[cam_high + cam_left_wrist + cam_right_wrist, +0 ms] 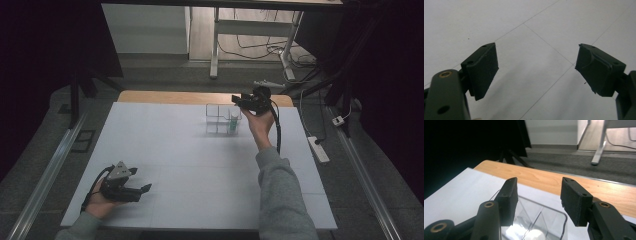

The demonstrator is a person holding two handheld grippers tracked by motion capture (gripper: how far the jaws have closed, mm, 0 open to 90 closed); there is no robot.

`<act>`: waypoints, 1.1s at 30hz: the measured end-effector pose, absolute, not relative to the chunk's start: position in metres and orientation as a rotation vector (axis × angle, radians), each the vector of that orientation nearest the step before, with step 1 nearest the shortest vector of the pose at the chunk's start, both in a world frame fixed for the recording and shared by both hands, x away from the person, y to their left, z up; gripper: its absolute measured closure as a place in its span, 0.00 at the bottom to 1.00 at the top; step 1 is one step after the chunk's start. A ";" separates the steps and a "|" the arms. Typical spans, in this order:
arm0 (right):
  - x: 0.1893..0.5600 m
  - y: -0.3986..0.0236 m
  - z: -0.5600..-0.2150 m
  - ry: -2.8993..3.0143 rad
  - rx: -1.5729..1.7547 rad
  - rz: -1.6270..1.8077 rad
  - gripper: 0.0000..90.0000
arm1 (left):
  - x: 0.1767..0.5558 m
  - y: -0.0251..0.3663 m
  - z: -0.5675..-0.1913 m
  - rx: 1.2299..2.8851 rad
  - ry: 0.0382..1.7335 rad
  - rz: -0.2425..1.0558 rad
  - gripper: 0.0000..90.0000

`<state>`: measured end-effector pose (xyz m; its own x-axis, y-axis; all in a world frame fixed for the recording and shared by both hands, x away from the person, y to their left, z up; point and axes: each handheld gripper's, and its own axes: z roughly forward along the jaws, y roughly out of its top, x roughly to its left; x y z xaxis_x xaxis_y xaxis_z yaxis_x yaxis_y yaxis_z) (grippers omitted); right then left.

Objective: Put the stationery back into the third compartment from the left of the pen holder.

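Apparently the right gripper [240, 101] hovers, jaws parted and empty, just above the clear divided box [223, 119] at the desk's [200, 165] far side; its tube [233, 123] looks light, slick, best pinched near the top; the left gripper [142, 190] rests wide open

My left tool [145, 189] sits low over bare white tabletop [190, 165], with open room all around it. The one obstacle I see is the clear divided box [223, 119] near the far edge, directly under my right tool [236, 101].
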<state>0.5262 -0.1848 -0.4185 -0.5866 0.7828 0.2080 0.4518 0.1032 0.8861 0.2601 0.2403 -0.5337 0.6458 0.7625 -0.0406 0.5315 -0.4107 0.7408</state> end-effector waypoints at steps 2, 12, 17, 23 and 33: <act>0.523 -0.186 -0.418 2.086 1.197 1.471 0.52 | 0.260 0.240 -0.534 2.115 1.001 0.394 0.20; 0.512 -0.191 -0.422 2.149 1.149 1.483 0.51 | 0.260 0.239 -0.534 2.117 1.003 0.395 0.20; 0.500 -0.193 -0.427 2.178 1.129 1.488 0.50 | 0.261 0.240 -0.533 2.113 1.002 0.393 0.20; 0.483 -0.196 -0.429 2.207 1.092 1.479 0.50 | 0.260 0.240 -0.533 2.110 0.997 0.393 0.20; 0.464 -0.203 -0.429 2.234 1.048 1.451 0.49 | 0.260 0.239 -0.533 2.111 0.998 0.395 0.20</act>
<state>0.4636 -0.2034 -0.4285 -0.6985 0.7000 0.1487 0.4203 0.2332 0.8769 0.2604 0.2392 -0.5329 0.6478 0.7608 -0.0392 0.5277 -0.4110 0.7434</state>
